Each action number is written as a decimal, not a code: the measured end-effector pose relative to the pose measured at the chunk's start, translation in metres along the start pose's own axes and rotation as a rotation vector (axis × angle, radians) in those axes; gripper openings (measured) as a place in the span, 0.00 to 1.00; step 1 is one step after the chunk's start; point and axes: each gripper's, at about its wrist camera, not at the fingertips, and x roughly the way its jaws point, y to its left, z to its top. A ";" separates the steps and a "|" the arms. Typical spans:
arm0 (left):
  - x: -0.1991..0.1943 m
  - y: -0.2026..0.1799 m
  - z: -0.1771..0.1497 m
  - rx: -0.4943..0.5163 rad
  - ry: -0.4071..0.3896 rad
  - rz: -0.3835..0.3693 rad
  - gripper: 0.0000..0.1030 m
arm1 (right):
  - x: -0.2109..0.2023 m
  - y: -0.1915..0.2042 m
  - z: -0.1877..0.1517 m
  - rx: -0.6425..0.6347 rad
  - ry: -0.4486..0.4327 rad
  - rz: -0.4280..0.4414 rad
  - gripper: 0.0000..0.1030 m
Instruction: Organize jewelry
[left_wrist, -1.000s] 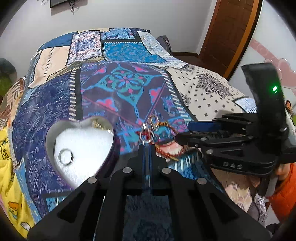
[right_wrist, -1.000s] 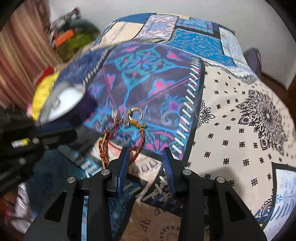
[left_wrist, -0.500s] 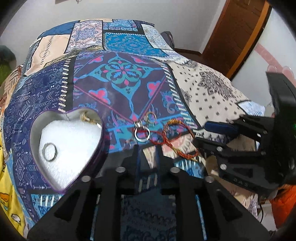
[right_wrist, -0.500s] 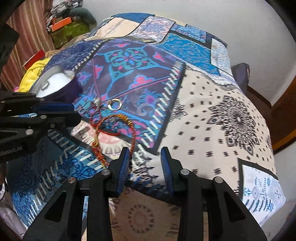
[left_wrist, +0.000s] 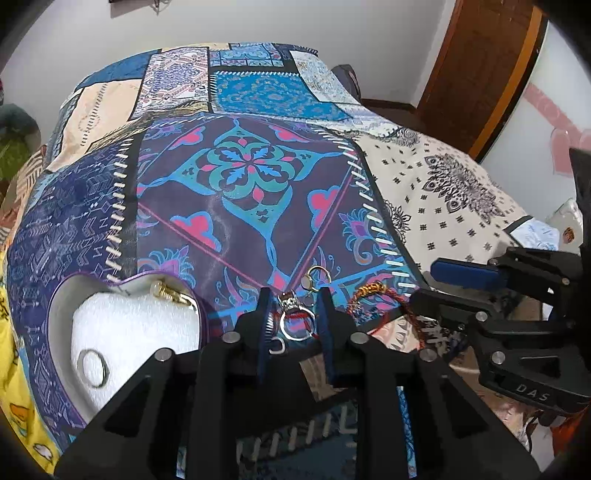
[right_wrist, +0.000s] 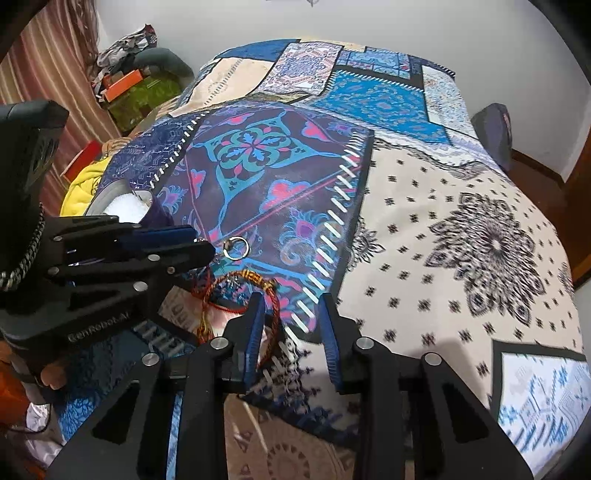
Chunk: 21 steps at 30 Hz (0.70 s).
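Observation:
A purple heart-shaped box (left_wrist: 61, 295) with white foam lies on the bedspread at the left; it holds a silver ring (left_wrist: 93, 368) and a gold piece (left_wrist: 170, 293). It also shows in the right wrist view (right_wrist: 110, 201). My left gripper (left_wrist: 294, 295) is open, its fingers on either side of a silver ring with an ornate top (left_wrist: 295, 321). A gold ring (left_wrist: 317, 276) (right_wrist: 236, 248) lies just beyond. A red-orange braided bracelet (left_wrist: 384, 295) (right_wrist: 236, 295) lies to the right. My right gripper (right_wrist: 290, 306) is open and empty over the bracelet's right edge.
The patchwork bedspread (left_wrist: 243, 177) covers the whole bed. A brown door (left_wrist: 476, 70) stands at the far right. Clutter and a striped curtain (right_wrist: 48, 74) stand beside the bed at the left. A dark cushion (right_wrist: 493, 133) sits beyond the bed's far edge.
My left gripper has opened and come down around the ornate silver ring near the box. My right gripper has drawn back a little from the bracelet and stays open.

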 end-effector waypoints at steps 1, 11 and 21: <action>0.002 -0.001 0.001 0.014 0.005 0.008 0.19 | 0.002 0.001 -0.001 -0.004 0.006 0.005 0.22; 0.014 -0.009 0.006 0.115 0.053 0.024 0.18 | 0.022 0.008 0.004 -0.037 0.045 0.056 0.10; 0.005 -0.004 0.004 0.080 0.024 -0.003 0.10 | 0.010 0.001 0.000 0.041 -0.003 0.080 0.05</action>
